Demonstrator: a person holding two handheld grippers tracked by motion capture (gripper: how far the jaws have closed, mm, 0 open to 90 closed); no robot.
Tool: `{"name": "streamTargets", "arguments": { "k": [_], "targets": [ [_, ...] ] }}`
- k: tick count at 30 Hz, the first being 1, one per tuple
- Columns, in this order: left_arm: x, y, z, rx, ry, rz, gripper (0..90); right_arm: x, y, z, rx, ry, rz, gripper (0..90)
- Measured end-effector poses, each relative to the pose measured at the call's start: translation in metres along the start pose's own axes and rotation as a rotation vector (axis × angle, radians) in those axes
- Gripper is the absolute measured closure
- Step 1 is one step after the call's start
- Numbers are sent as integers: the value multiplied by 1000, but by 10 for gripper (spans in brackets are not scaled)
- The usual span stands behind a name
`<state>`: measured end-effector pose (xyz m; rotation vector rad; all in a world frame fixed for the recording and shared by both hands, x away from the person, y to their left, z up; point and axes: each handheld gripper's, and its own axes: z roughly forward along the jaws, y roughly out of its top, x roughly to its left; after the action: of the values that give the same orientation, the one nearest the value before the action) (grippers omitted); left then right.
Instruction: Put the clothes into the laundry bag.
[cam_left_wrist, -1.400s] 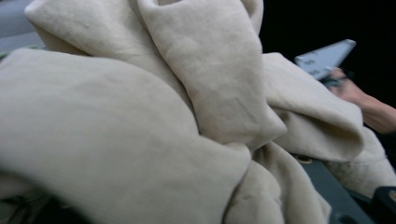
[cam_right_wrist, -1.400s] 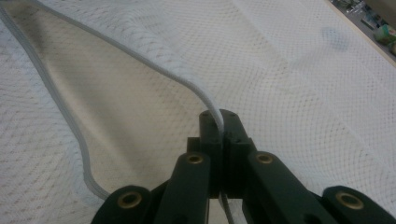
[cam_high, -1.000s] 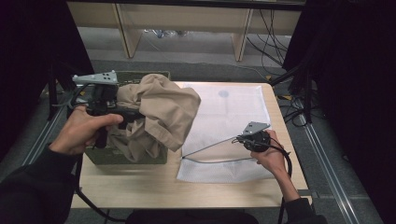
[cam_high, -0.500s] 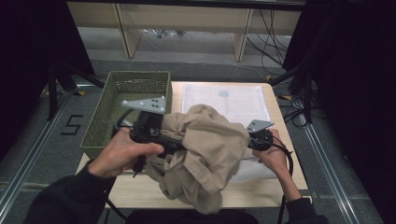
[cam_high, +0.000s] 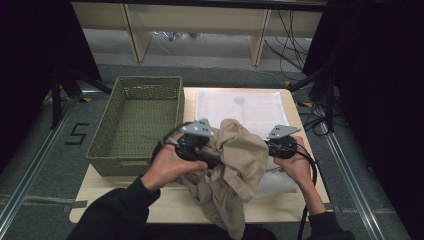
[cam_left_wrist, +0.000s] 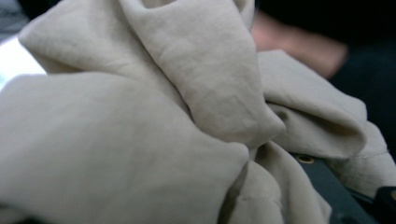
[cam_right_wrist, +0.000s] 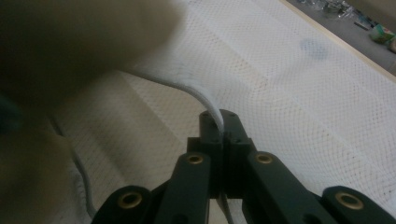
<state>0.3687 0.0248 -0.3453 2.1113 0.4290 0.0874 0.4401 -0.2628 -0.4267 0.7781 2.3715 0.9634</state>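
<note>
A crumpled beige garment (cam_high: 235, 165) hangs over the front middle of the table, partly covering a white mesh bag (cam_high: 240, 107). My left gripper (cam_high: 214, 160) is shut on the garment, its fingertips buried in the folds. In the left gripper view the beige cloth (cam_left_wrist: 140, 140) bunches right in front of the camera. My right gripper (cam_high: 266, 149) sits just right of the garment. In the right gripper view this gripper (cam_right_wrist: 223, 120) is shut on a raised edge of the mesh bag (cam_right_wrist: 289, 93), and the garment (cam_right_wrist: 70, 42) looms at the upper left.
A green woven basket (cam_high: 125, 162) stands on the left part of the wooden table (cam_high: 165, 205), with nothing seen inside it. Cables and shelf legs lie on the floor beyond the far edge. Dark curtains flank both sides.
My left gripper has carried the garment out from above the basket, to the right and downward, until it hangs beside the right hand. The right gripper has kept its place on the bag's edge.
</note>
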Motion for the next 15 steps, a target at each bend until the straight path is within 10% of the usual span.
{"name": "streamTargets", "arguments": {
  "k": [5, 15],
  "targets": [
    [0, -37, 73, 121, -91, -60, 633, 2, 2, -3, 14, -6, 17, 900],
    [-5, -48, 129, 213, -150, -56, 623, 4, 7, -6, -4, -8, 7, 900]
  ]
}}
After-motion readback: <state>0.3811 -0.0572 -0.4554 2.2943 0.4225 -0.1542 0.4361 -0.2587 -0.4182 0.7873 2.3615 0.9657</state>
